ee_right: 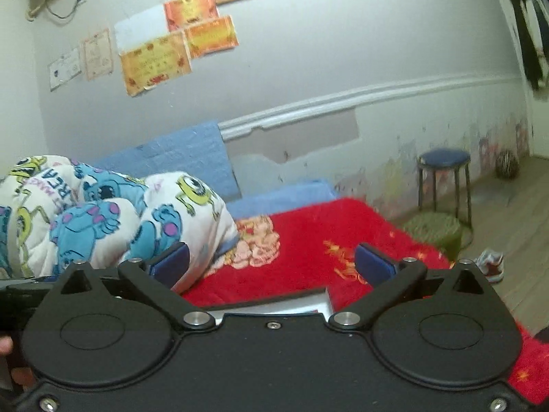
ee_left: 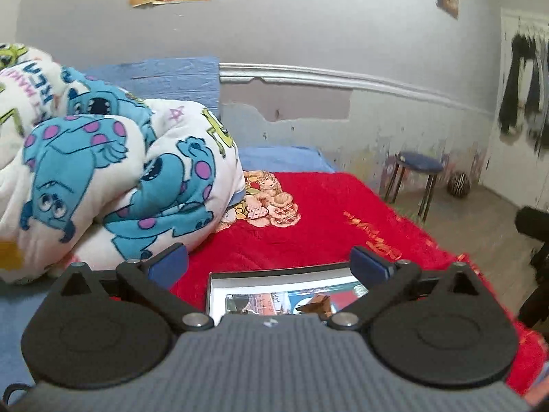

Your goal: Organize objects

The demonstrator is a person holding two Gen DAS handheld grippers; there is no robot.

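Two grippers hang over a bed with a red blanket point(ee_left: 326, 219). The left gripper point(ee_left: 269, 266) has its blue fingers point(ee_left: 168, 264) spread wide and nothing is between them. The right gripper point(ee_right: 271, 262) is also wide and holds nothing.

Just below the left gripper, at 6 o'clock in the left wrist view, a picture book point(ee_left: 281, 292) with a pale border and a dark edge lies flat on the red blanket. Its near part is hidden behind the gripper body, so only the far strip of the cover shows; the drawing on it is hard to read. In the right wrist view the same book point(ee_right: 291, 300) shows only as a thin grey strip with a dark far edge, at 6 o'clock, mostly covered by the black body.

At 9 o'clock in both views a bunched white quilt point(ee_left: 103, 158) with blue and green cartoon monsters lies on the bed; its left side is cut off by the frame. Whether it touches the book I cannot tell. A cartoon patch point(ee_left: 271, 202) on the blanket is partly under the quilt edge.

At 3 o'clock, well apart from the bed, a blue stool point(ee_right: 444, 178) stands by the wall. A striped ball point(ee_left: 458, 185) lies on the floor near it, blurred. A shoe point(ee_right: 490, 266) lies on the floor; part of it is hidden by the right gripper. Dark clothes point(ee_left: 525, 92) hang at the right edge, smeared and cut off. Paper sheets point(ee_right: 154, 61) on the wall are too blurred to read.
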